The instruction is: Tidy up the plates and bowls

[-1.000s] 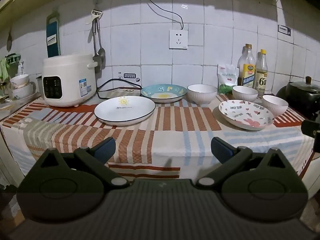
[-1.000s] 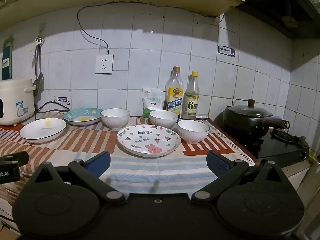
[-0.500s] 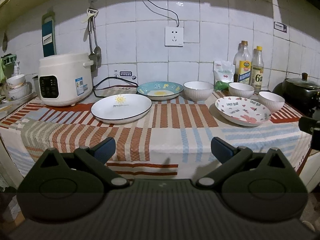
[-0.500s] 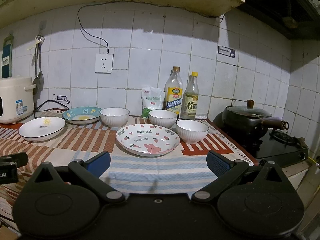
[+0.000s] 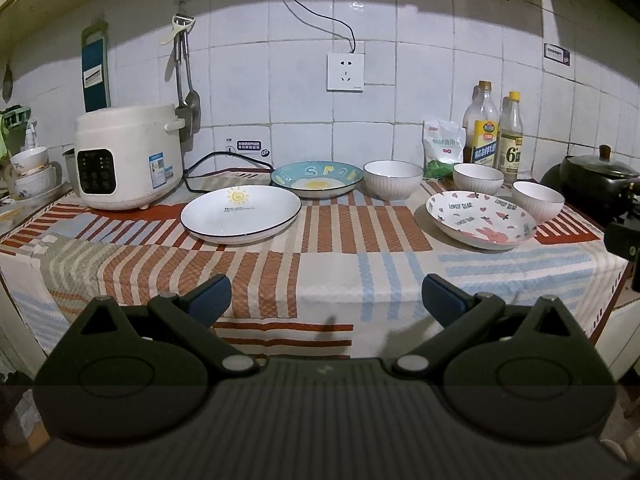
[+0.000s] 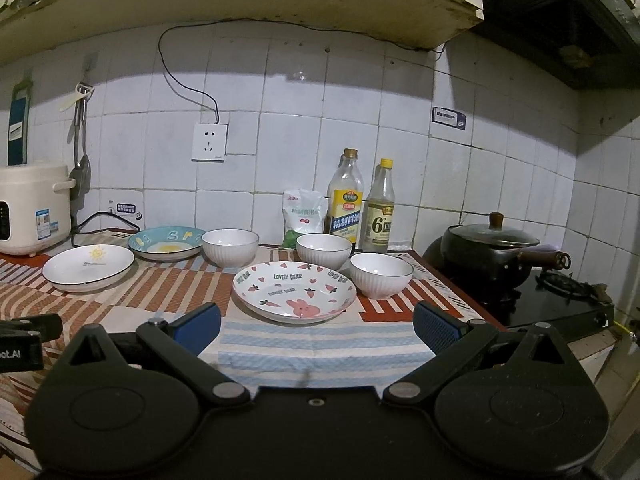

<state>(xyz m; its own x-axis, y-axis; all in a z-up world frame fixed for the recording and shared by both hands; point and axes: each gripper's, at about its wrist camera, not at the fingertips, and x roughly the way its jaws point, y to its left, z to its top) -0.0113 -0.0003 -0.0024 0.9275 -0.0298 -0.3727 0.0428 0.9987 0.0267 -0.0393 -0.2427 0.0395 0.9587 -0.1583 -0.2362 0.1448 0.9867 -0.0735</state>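
On the striped cloth lie a white sun plate [image 5: 240, 213] [image 6: 89, 267], a blue plate [image 5: 317, 178] [image 6: 166, 242] behind it, and a pink rabbit plate [image 5: 480, 219] [image 6: 294, 291] to the right. Three white ribbed bowls stand near them: one [image 5: 393, 179] [image 6: 229, 247] beside the blue plate, one [image 5: 477, 178] [image 6: 323, 250] by the bottles, one [image 5: 538, 201] [image 6: 381, 275] right of the rabbit plate. My left gripper [image 5: 325, 298] hangs open before the counter's front edge, holding nothing. My right gripper [image 6: 316, 326] is open too, short of the rabbit plate.
A white rice cooker [image 5: 128, 156] stands at the left with its black cord [image 5: 224, 160] behind the plates. Two bottles [image 6: 362, 204] and a white bag [image 6: 304, 214] line the tiled wall. A black lidded pot [image 6: 494, 248] sits on the stove at right. Stacked bowls [image 5: 34, 170] stand far left.
Both grippers have drawn back slightly from the counter and risen a little; the dishes have not moved. Both stay open.
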